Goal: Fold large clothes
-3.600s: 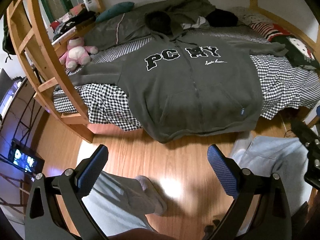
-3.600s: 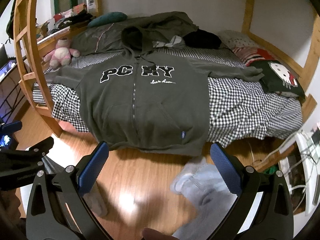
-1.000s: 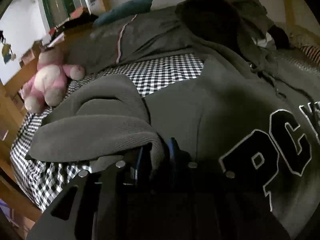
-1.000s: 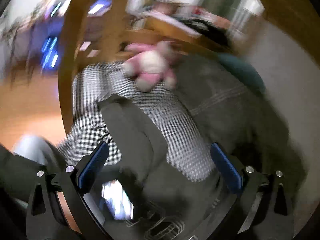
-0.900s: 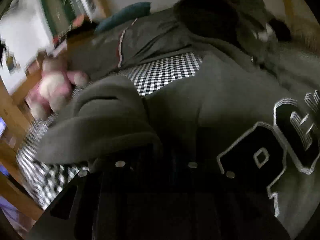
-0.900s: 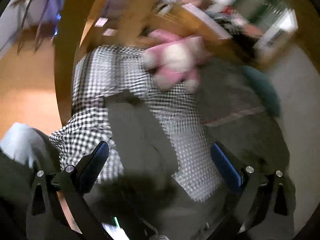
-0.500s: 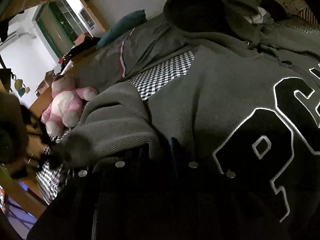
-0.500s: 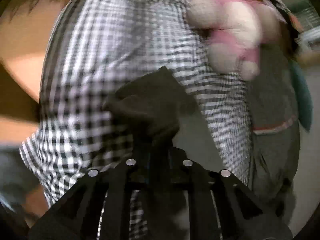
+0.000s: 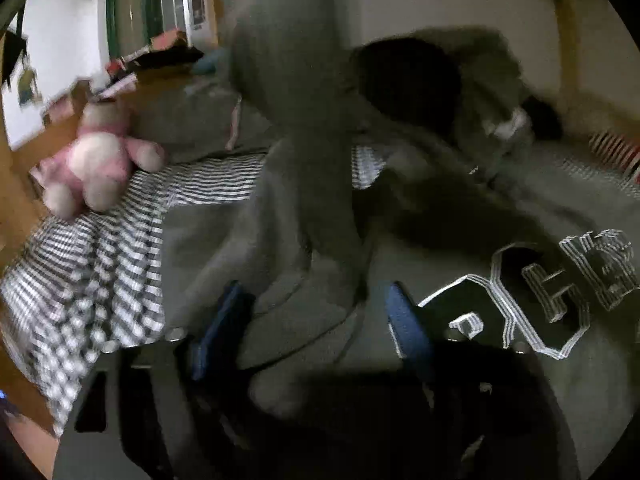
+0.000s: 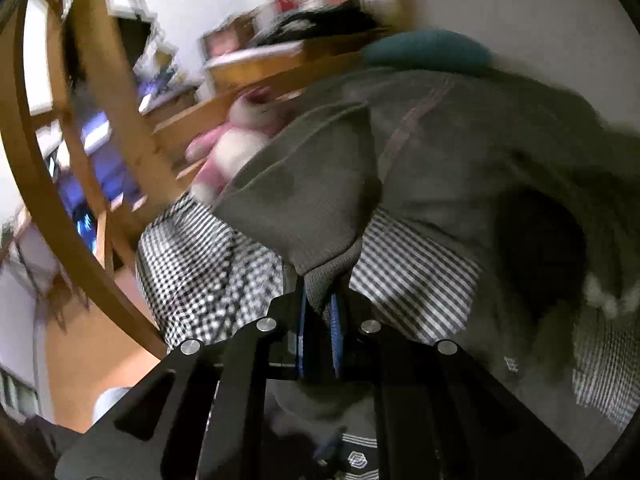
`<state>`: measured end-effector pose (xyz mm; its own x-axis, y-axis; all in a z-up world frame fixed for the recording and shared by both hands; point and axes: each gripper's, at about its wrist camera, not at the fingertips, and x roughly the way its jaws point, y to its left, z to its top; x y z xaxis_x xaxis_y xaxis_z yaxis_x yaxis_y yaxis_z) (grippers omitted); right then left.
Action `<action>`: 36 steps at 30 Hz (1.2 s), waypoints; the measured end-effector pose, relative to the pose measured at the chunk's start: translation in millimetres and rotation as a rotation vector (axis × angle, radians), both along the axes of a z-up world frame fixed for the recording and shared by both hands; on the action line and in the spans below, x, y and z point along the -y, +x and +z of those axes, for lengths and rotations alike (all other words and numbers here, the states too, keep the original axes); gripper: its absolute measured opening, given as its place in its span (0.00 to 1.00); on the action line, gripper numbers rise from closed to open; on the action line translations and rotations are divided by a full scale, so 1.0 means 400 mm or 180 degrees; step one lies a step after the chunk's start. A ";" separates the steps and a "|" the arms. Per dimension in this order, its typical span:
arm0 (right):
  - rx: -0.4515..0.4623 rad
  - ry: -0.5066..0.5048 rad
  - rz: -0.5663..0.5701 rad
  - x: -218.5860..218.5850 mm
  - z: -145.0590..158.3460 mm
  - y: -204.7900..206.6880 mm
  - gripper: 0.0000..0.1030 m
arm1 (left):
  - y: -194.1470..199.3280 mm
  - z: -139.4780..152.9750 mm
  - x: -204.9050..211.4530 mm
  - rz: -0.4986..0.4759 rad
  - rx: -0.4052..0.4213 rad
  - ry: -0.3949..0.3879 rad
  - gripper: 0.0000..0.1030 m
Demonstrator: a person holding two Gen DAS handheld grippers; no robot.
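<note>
Sleeve (image 10: 304,200) cuff pinched in my right tool (image 10: 318,322); left tool (image 9: 312,320) has just been opening, fabric loose between. Hoodie (image 9: 520,380) lies on the bed (image 9: 100,248); carry the sleeve flat across its chest.

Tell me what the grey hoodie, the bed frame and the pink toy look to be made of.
Hoodie: thick matte knit, probably cotton fleece; the cuff clamped in the right gripper shows ribbing. Bed frame: wood, warm orange-brown with a slight sheen, likely varnished. Pink toy: soft plush, judging by its fuzzy outline, though blurred.
</note>
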<state>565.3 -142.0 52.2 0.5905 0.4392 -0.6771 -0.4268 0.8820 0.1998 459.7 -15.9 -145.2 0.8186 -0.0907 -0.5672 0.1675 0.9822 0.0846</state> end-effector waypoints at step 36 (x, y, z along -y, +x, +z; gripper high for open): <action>-0.0911 0.1652 -0.1637 0.735 -0.495 -0.293 0.11 | -0.008 -0.030 0.188 -0.0203 -0.0311 -0.0117 0.94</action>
